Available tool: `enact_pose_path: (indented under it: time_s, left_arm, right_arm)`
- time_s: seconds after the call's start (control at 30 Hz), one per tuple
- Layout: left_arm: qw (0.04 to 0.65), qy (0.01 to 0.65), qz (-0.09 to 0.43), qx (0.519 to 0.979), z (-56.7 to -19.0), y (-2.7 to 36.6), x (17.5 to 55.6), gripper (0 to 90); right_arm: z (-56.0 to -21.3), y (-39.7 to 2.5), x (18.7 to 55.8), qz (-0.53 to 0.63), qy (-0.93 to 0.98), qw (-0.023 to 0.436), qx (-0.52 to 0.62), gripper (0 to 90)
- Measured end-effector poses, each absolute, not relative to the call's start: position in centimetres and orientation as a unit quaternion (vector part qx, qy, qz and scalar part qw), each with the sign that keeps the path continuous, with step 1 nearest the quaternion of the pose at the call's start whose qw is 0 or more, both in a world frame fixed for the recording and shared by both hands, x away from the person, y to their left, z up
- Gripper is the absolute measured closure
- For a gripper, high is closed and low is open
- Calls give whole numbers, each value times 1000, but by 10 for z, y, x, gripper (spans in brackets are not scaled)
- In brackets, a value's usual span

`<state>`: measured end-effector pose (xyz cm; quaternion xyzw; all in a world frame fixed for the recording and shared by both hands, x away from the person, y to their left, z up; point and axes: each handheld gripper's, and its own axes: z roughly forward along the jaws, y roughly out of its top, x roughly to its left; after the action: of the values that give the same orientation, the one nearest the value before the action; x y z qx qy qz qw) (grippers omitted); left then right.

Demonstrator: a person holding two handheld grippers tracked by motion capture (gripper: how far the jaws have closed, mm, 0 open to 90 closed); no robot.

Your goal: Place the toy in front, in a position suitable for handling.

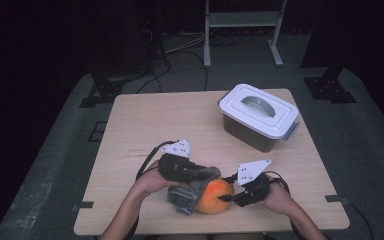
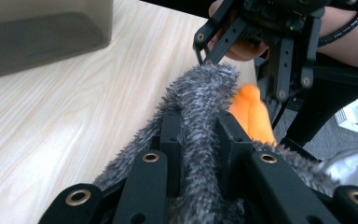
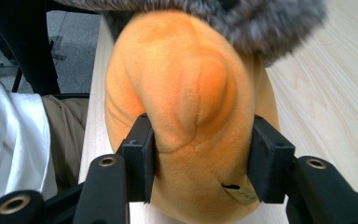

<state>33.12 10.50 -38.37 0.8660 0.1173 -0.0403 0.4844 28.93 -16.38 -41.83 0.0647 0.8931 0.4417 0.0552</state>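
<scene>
An orange plush ball (image 1: 214, 196) lies near the table's front edge with a grey fuzzy cloth (image 1: 192, 192) draped over its left side. My left gripper (image 1: 207, 173) is shut on a fold of that grey fuzzy cloth (image 2: 196, 135), its jaws pinching it from both sides. From the right, my right gripper (image 1: 226, 198) is shut on the orange plush ball (image 3: 191, 107), and its pads press into the soft sides. In the left gripper view the orange plush ball (image 2: 251, 114) peeks out behind the cloth, with the right gripper (image 2: 242, 70) just beyond.
A clear storage box with a white handled lid (image 1: 258, 111) stands at the back right of the wooden table (image 1: 145, 125). The box's wall (image 2: 42, 37) lies off to the left of my left gripper. The person's lap sits below the table edge.
</scene>
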Motion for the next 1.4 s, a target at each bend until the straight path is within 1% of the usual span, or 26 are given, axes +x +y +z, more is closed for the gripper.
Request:
enact_pose_path:
  time_s: [0.13,0.2,0.53,0.73,0.8,0.83,0.87,0.9,0.93,1.0,1.03,1.07,1.13,1.17,1.2,1.33,1.4]
  left_arm:
    - [507,138,-51,849,-392,126,332,750]
    - [507,144,-53,848,-396,132,332,748]
    - [505,164,-49,846,-406,148,330,745]
    - [507,174,-43,843,-407,156,334,745]
    - [511,182,-40,839,-406,164,335,745]
    - [518,188,-37,834,-404,174,335,742]
    - [518,188,-37,834,-404,174,335,742]
    - [521,199,-25,829,-400,186,335,742]
    - [521,199,-25,829,-400,186,335,742]
    - [526,209,-14,824,-395,200,336,742]
    - [523,218,0,824,-390,214,337,742]
    - [523,218,0,824,-390,214,337,742]
    - [516,228,14,825,-385,227,338,742]
    - [508,238,29,827,-381,241,339,742]
    - [508,238,29,827,-381,241,339,742]
    - [486,265,58,831,-378,268,342,739]
    - [484,271,60,830,-380,273,342,738]
  right_arm:
    - [-419,-172,294,447,890,49,80,492]
    - [-419,-174,295,447,889,47,84,492]
    - [-420,-186,302,453,883,41,113,494]
    - [-421,-198,308,456,877,54,142,496]
    - [-420,-200,308,455,876,59,148,497]
    - [-420,-203,308,456,875,62,151,500]
    - [-420,-203,308,456,875,62,151,500]
    - [-419,-205,308,455,875,67,154,502]
    - [-419,-205,308,455,875,67,154,502]
    - [-418,-208,308,456,873,70,159,502]
    - [-418,-210,309,456,872,71,162,501]
    - [-418,-210,309,456,872,71,162,501]
    - [-418,-213,309,457,871,72,167,502]
    - [-418,-214,310,458,870,73,171,502]
    - [-417,-215,310,458,869,73,173,502]
    - [-417,-218,312,459,867,76,180,501]
    - [-417,-219,312,460,866,77,180,501]
